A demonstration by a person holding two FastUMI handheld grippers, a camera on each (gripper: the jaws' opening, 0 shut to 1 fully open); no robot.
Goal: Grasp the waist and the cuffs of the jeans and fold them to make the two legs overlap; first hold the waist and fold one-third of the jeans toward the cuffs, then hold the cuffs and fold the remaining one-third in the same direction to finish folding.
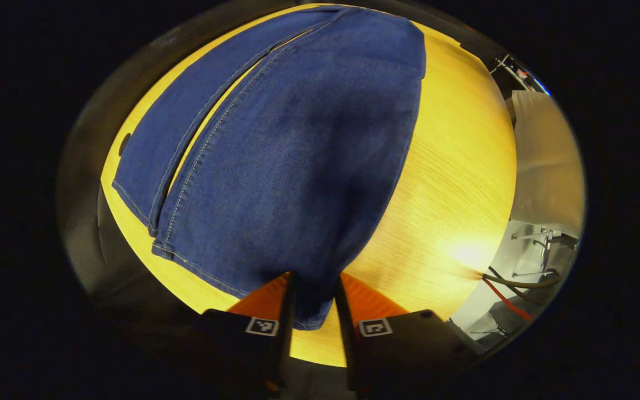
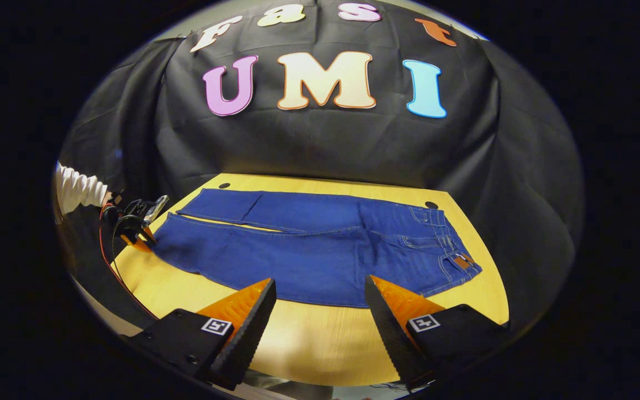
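Blue jeans [image 2: 309,250] lie flat on the yellow wooden table [image 2: 309,339], waist [image 2: 453,244] to the right and cuffs to the left, the two legs side by side. In the left gripper view, my left gripper [image 1: 313,308] is shut on a corner of the near leg's cuff, and the denim [image 1: 298,139] stretches away from it. The right gripper view shows that same gripper [image 2: 134,225] far left at the cuff end, held by a white-sleeved arm [image 2: 78,189]. My right gripper [image 2: 320,283] is open above the table's front edge, facing the middle of the near leg, holding nothing.
Black cloth wall [image 2: 320,144] closes the back and sides of the table. Two small round holes [image 2: 431,205] [image 2: 224,185] sit at the table's far corners. Cables, one of them red [image 1: 506,303], hang off the table's end near the left gripper.
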